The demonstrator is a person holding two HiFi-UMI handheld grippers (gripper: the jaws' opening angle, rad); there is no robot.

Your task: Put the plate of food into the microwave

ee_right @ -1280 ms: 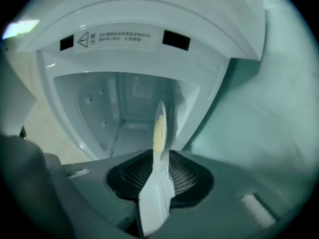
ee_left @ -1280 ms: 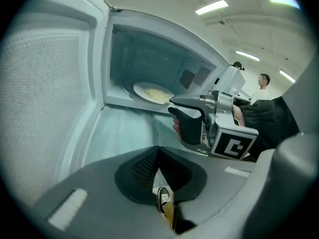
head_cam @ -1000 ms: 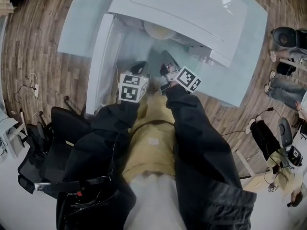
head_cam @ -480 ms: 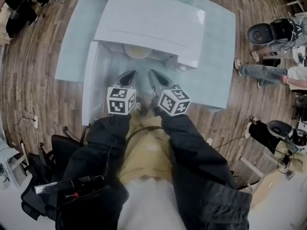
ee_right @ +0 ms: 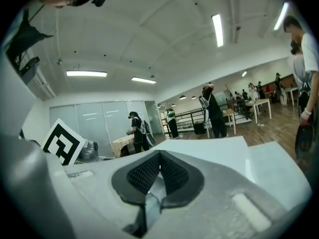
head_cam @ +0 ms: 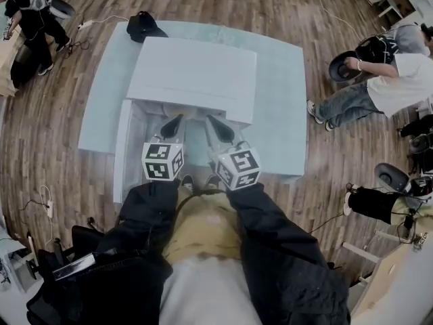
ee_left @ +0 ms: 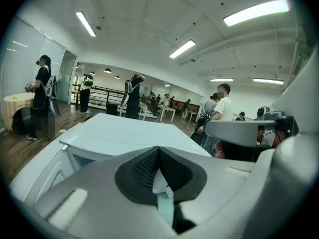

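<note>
The white microwave (head_cam: 193, 76) stands on a pale blue table (head_cam: 287, 93), its door (head_cam: 124, 147) swung open to the left. No plate of food shows in any view; the microwave's top hides the inside. In the head view my left gripper (head_cam: 173, 122) and right gripper (head_cam: 212, 123) sit side by side just in front of the opening, both pointing into it. Each is shut, pads meeting at the tips with nothing between them. The left gripper (ee_left: 158, 152) looks over the microwave top (ee_left: 124, 133); the right gripper (ee_right: 160, 157) does the same.
A black bag (head_cam: 143, 24) lies at the table's far left corner. A seated person (head_cam: 382, 80) is at the right and another person (head_cam: 30, 19) at the far left. A black office chair (head_cam: 64, 263) stands by my left side on the wood floor.
The view has pulled back and up. Both grippers have drawn back from the microwave's opening. The plate seen inside earlier is now out of sight under the microwave's top.
</note>
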